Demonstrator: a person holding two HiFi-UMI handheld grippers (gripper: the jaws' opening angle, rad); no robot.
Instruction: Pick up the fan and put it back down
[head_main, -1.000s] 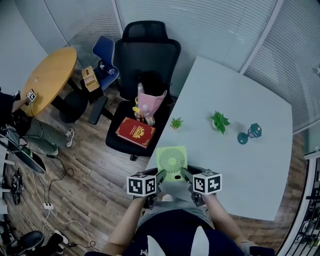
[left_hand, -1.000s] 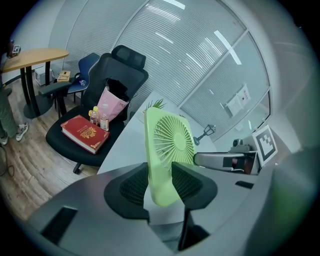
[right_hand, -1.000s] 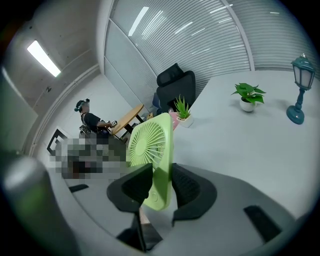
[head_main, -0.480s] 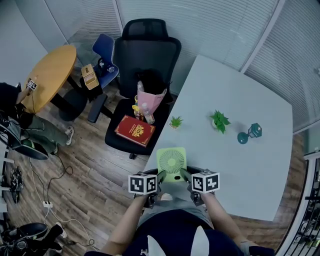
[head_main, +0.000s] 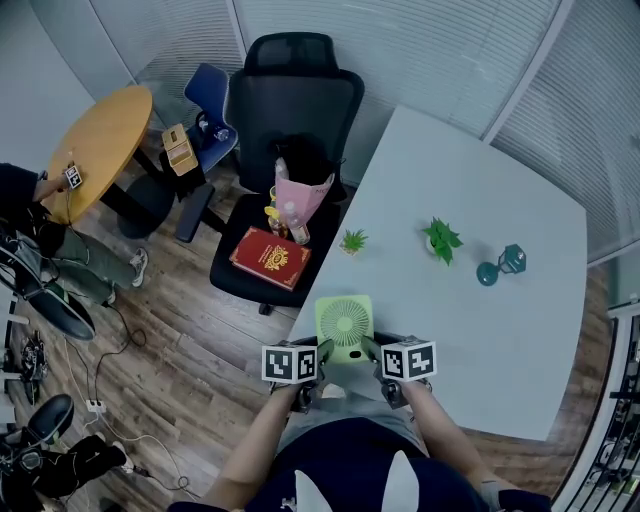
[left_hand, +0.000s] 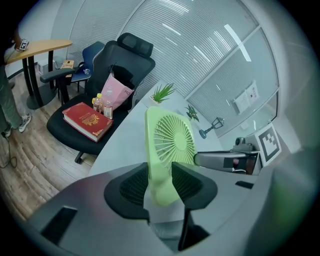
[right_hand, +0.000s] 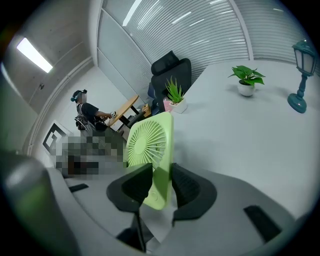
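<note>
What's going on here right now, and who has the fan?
A person is holding the green fan upright with both tools, at the near edge of the white table. The left tongs are clamped on its lower left side and the right tongs on its lower right side. Whether its base touches the table cannot be told from these views. A potted plant and a teal lamp ornament stand farther back on the table.
</note>
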